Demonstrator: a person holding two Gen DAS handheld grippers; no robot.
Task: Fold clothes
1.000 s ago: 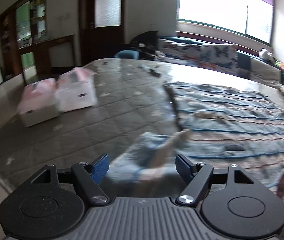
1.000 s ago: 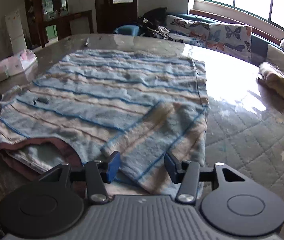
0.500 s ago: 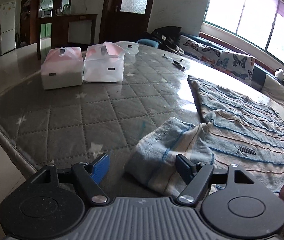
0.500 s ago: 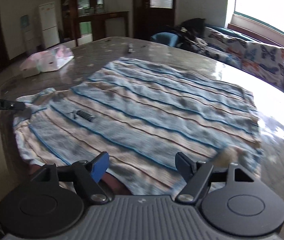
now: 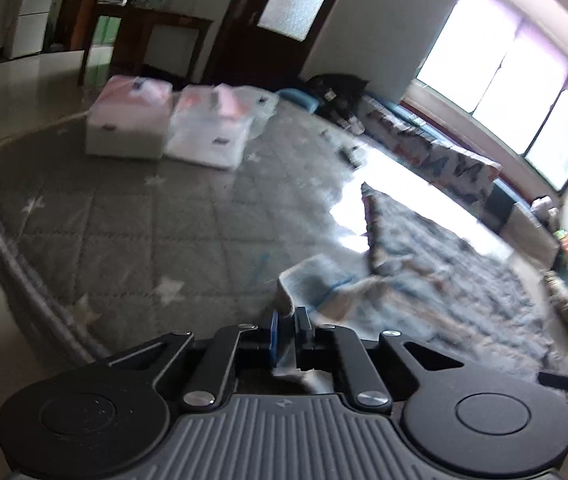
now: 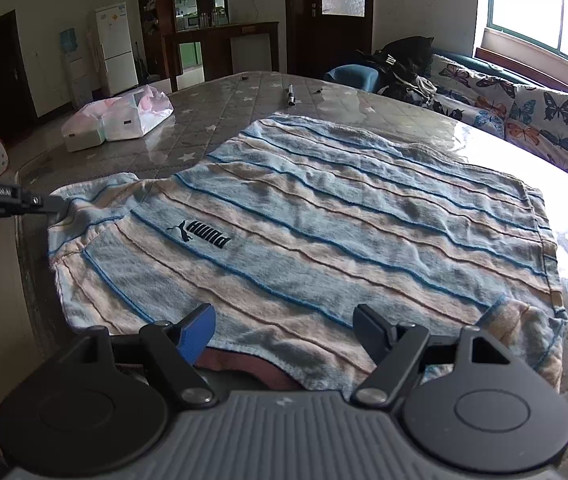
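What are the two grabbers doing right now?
Left gripper: shut, pinching the sleeve of the striped shirt.
Right gripper: open, holding nothing, over the shirt's collar.

Daylight poured through the big window (image 6: pixel 544 12) at two o'clock, glaring off the quilted grey bed (image 6: pixel 404 120). Below it ran a sofa with a butterfly-print cover (image 6: pixel 524 116). At twelve o'clock stood a dark wooden door (image 6: pixel 340 16); at ten o'clock a white fridge (image 6: pixel 118 48) beside a dark cabinet (image 6: pixel 200 24). The walls were pale.
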